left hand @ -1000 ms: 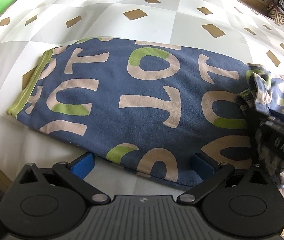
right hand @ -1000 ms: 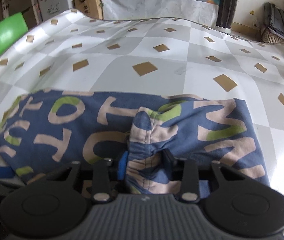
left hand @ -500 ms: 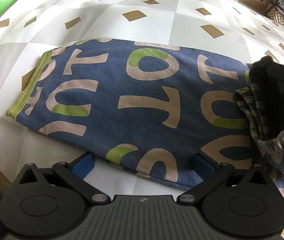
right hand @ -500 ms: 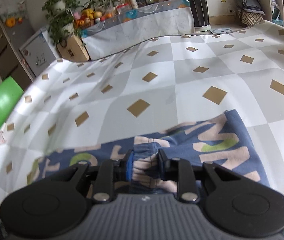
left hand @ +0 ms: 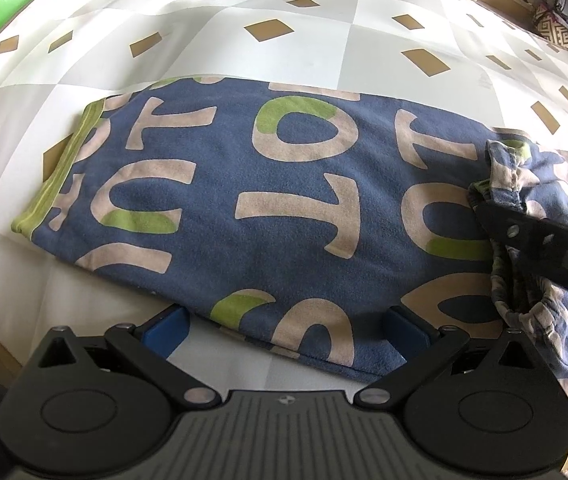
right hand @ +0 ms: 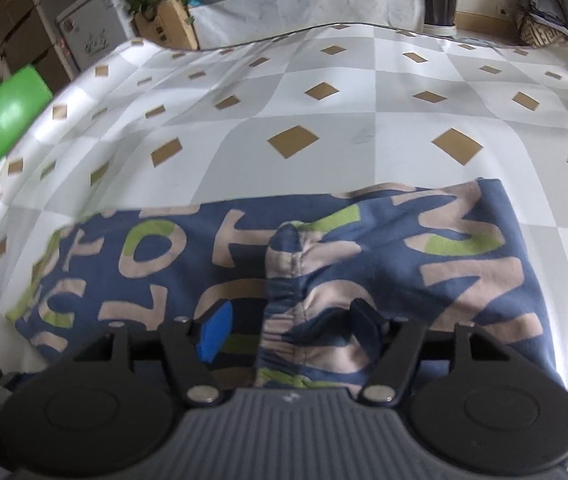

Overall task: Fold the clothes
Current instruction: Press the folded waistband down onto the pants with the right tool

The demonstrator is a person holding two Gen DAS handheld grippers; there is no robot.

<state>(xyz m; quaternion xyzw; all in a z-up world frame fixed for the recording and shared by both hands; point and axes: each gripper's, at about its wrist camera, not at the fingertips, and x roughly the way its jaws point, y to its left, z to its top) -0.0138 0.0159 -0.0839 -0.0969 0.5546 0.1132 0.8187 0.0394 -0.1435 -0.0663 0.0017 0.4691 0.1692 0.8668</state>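
Our right gripper (right hand: 288, 330) opens off the waistband (right hand: 280, 296) lower centre; left gripper (left hand: 284, 324) gapes empty; bunched trousers (left hand: 244, 208) may unfold.

Both wrist cameras look steeply down from close above, past their own fingers, across the checked tablecloth (left hand: 324, 40). The 2 views share the blue lettered garment (left hand: 264, 208), the left from its near edge, the right from its bunched end.

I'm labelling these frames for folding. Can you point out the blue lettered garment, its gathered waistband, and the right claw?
Blue lettered garment (left hand: 220, 216): left wrist view, flat middle of the cloth.
Gathered waistband (right hand: 284, 300): right wrist view, bunched elastic edge.
Right claw (right hand: 288, 326): right wrist view, between its opening fingertips, on the waistband there.
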